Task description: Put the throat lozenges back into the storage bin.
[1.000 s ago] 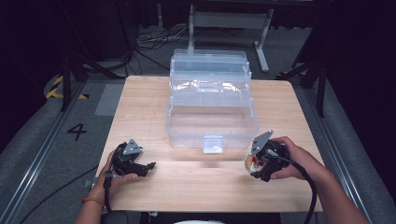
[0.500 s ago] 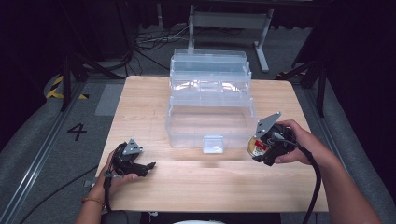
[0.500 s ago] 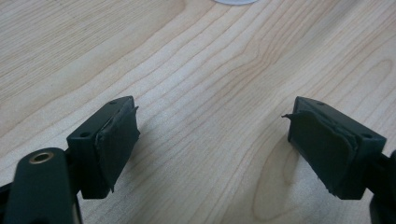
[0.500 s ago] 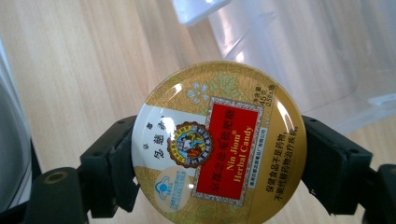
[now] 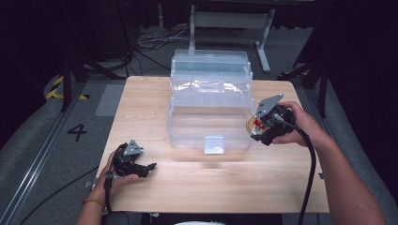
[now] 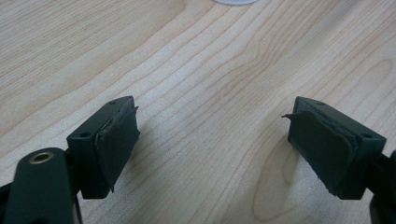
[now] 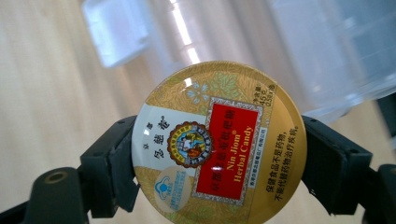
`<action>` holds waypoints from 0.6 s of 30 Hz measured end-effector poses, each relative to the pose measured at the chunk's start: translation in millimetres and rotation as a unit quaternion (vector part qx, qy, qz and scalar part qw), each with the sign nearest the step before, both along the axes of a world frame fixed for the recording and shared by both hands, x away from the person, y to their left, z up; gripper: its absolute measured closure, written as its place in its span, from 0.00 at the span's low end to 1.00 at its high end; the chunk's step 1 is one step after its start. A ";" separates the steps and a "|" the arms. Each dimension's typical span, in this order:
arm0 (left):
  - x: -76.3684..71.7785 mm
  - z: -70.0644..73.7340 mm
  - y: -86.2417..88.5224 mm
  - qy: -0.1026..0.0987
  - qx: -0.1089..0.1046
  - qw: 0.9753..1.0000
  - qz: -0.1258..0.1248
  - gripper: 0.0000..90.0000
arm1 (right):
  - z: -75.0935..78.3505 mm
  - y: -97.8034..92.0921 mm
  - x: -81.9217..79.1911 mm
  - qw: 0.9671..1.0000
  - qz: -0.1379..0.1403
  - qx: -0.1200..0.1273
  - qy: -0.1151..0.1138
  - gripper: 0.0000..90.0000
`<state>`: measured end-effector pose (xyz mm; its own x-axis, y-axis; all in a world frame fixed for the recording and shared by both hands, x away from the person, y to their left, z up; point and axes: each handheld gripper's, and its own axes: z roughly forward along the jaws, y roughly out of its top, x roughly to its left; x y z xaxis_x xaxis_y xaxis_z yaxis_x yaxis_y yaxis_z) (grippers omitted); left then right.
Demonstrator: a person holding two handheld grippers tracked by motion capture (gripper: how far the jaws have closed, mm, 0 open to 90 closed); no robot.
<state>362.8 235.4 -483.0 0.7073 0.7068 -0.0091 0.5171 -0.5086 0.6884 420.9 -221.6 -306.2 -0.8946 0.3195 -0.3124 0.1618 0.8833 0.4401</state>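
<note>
A pale wood-grain table (image 5: 141,101) with a smooth, low-sheen top fills the centre of the high view, its darker streaks and a knot plain in the left gripper view. On it stands a clear plastic storage box (image 5: 210,93), glossy and catching white glare, with a frosted plastic latch (image 5: 214,144) at its front. The round candy tin (image 7: 218,144), centre of the right gripper view, looks like metal with a glossy gold printed lid. The left gripper (image 6: 212,144) shows matt black plastic jaws faced with dull rubbery pads (image 6: 119,140), rough and frayed at the edges.
</note>
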 end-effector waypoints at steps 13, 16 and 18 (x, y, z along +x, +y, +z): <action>0.0 0.0 0.0 0.000 0.000 1.000 0.000 0.18 | -3.2 9.9 41.7 0.999 0.002 -0.032 0.003 0.23; 0.0 0.0 0.0 0.000 0.000 1.000 0.000 0.18 | -7.9 13.6 46.0 0.999 0.001 -0.036 0.012 0.23; -0.1 0.0 0.0 0.000 0.000 1.000 0.001 0.19 | -11.7 16.2 49.1 0.999 0.003 -0.038 0.012 0.23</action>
